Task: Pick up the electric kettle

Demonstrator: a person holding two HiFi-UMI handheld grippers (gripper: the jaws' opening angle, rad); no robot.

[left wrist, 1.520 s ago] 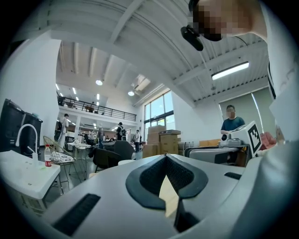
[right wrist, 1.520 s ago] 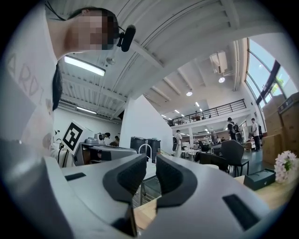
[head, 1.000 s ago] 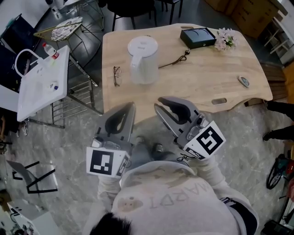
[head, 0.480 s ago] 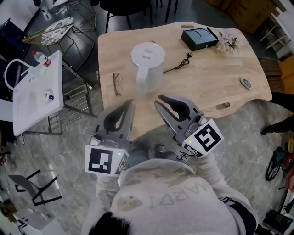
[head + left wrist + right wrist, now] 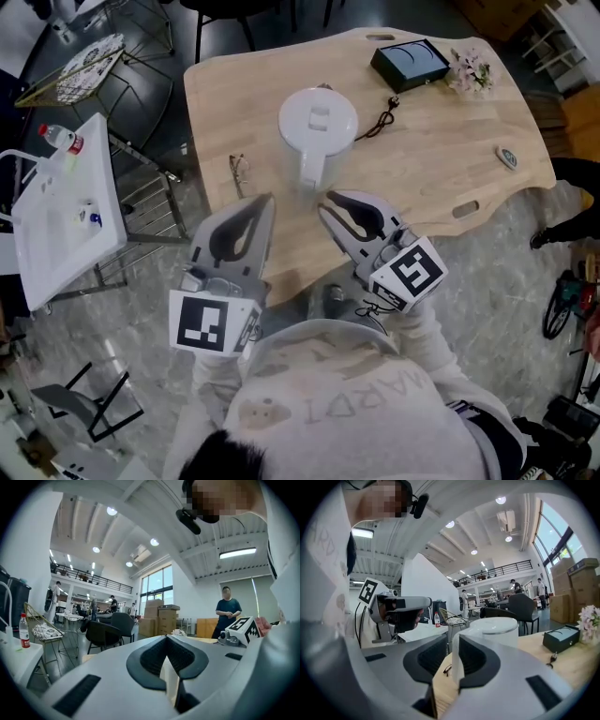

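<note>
The white electric kettle (image 5: 319,131) stands upright on the wooden table (image 5: 431,141), lid on, handle toward me. My right gripper (image 5: 349,208) hovers at the table's near edge just short of the kettle, jaws a little apart with nothing between them. In the right gripper view the kettle (image 5: 494,630) shows through the gap of the right gripper (image 5: 453,641). My left gripper (image 5: 255,214) hangs lower left of the kettle, over the table's near-left edge, tips together and empty. In the left gripper view the left gripper (image 5: 167,639) points across the room; the kettle is hidden there.
Glasses (image 5: 236,173) lie left of the kettle. A dark cord (image 5: 380,122), a black box (image 5: 409,64) and flowers (image 5: 472,73) lie farther back. A small oval object (image 5: 507,157) sits at right. A white side table (image 5: 56,216) with a bottle (image 5: 58,138) stands left.
I have stepped nearer the table, so the kettle now sits closer to both grippers. The jaws of both grippers look unchanged.
</note>
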